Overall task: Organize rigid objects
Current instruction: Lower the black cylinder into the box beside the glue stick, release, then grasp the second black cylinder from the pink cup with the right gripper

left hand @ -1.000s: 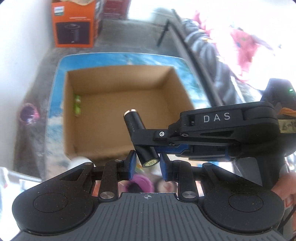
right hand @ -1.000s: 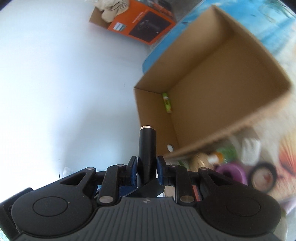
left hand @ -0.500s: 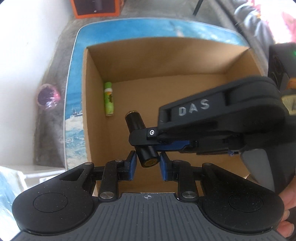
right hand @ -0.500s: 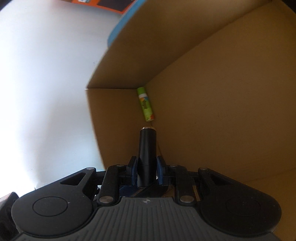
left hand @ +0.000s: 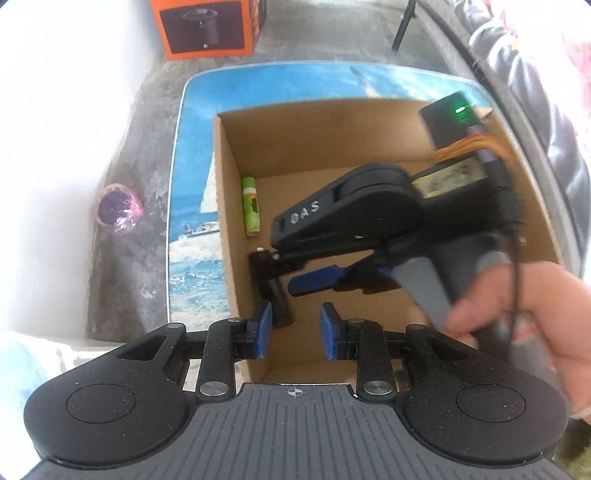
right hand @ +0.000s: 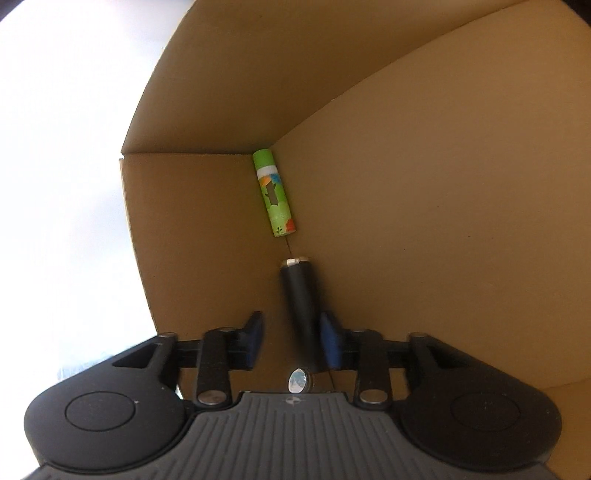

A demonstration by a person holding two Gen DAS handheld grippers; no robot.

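right gripper point(right hand: 291, 341) fingers opening, black tube point(right hand: 301, 314) loose between them on box point(right hand: 443, 221) floor; left gripper point(left hand: 295, 330) fingers opening, empty.

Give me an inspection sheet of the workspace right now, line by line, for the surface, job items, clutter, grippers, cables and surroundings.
Surface: blue sea-print tabletop carrying an open cardboard box.
Job's things: green tube lying along the box's wall; black cylinder in line below it.
Clutter: nothing seen in the box besides these.
Grippers: right hand-held gripper opening, cylinder between its pads; left hand-held gripper opening, nothing between its pads.
Cables: orange wires on the right unit.
Surroundings: orange carton, purple ball on the floor.
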